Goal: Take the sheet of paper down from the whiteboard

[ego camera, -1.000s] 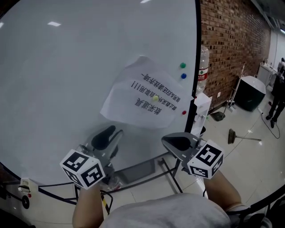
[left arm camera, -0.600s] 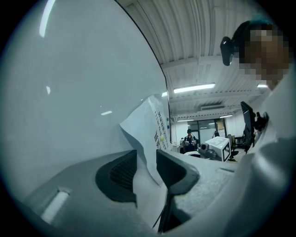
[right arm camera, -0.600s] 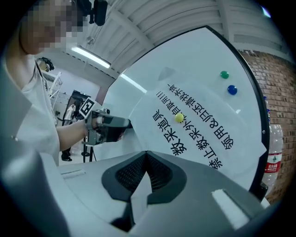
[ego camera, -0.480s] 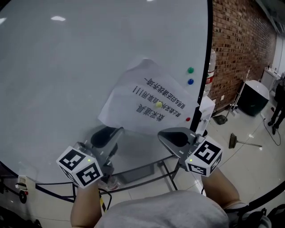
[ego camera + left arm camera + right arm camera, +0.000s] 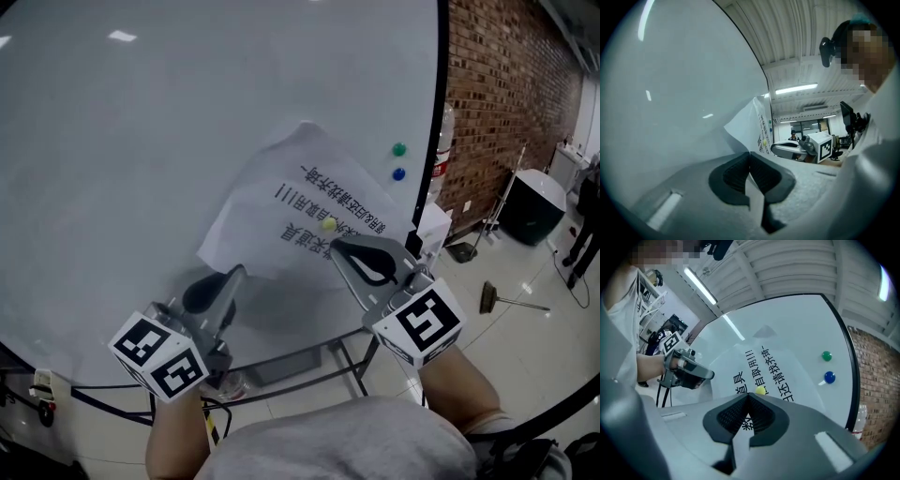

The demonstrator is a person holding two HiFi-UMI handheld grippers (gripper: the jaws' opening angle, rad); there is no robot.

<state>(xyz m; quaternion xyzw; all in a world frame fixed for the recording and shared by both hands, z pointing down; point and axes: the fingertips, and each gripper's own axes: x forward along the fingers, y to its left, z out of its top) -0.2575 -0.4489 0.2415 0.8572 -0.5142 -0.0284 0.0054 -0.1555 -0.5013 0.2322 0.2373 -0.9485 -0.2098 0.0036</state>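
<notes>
A white sheet of paper (image 5: 302,184) with black print hangs askew on the whiteboard (image 5: 141,141), pinned by a yellow magnet (image 5: 328,224) near its middle. My left gripper (image 5: 235,273) is shut on the sheet's lower left edge; in the left gripper view the paper (image 5: 750,126) runs down into the closed jaws of that gripper (image 5: 750,153). My right gripper (image 5: 336,246) is shut with nothing in it, its tips just below the yellow magnet (image 5: 760,390). In the right gripper view the closed tips of the right gripper (image 5: 749,395) point at the printed sheet (image 5: 761,364).
A green magnet (image 5: 399,149) and a blue magnet (image 5: 399,173) sit on the board right of the sheet. A brick wall (image 5: 497,103) stands to the right, with a plastic bottle (image 5: 439,169), a black bin (image 5: 530,202) and a broom (image 5: 511,298) on the floor.
The left jaws have closed on the paper's lower edge. The right gripper has risen and rolled, its tips now up by the yellow magnet and covering the red magnet.
</notes>
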